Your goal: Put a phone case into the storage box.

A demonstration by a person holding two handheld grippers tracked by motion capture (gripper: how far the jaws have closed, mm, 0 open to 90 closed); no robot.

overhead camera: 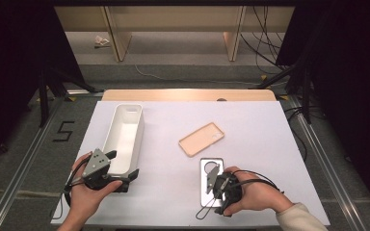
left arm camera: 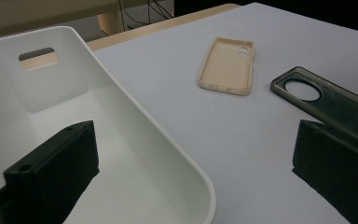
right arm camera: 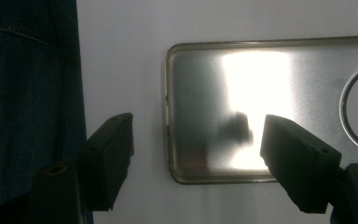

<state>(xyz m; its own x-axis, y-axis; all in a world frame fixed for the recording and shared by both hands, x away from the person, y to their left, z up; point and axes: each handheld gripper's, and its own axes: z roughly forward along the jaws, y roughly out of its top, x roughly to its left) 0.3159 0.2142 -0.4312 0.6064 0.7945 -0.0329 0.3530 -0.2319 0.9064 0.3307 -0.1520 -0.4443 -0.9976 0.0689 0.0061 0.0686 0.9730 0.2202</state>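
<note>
White tabletop [overhead camera: 260, 130] carries all items. Right gripper [right arm camera: 196, 154] hangs over the grey phone case [right arm camera: 256, 107], fingers [right arm camera: 112, 149] spread and straddling its near end without pressing it. Left gripper [left arm camera: 191, 172] is spread too, one finger inside the white bin [left arm camera: 135, 121], one outside. Beige phone case [overhead camera: 201, 138] lies beyond both.

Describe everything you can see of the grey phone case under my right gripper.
The grey phone case is a translucent, smoky, glossy shell with a raised rim, rounded corners and a large round camera cutout. It lies flat, open side up, on the white table, near its front edge, apart from the beige case. The right gripper straddles one short end, jaws open, pads not visibly pressing.
</note>
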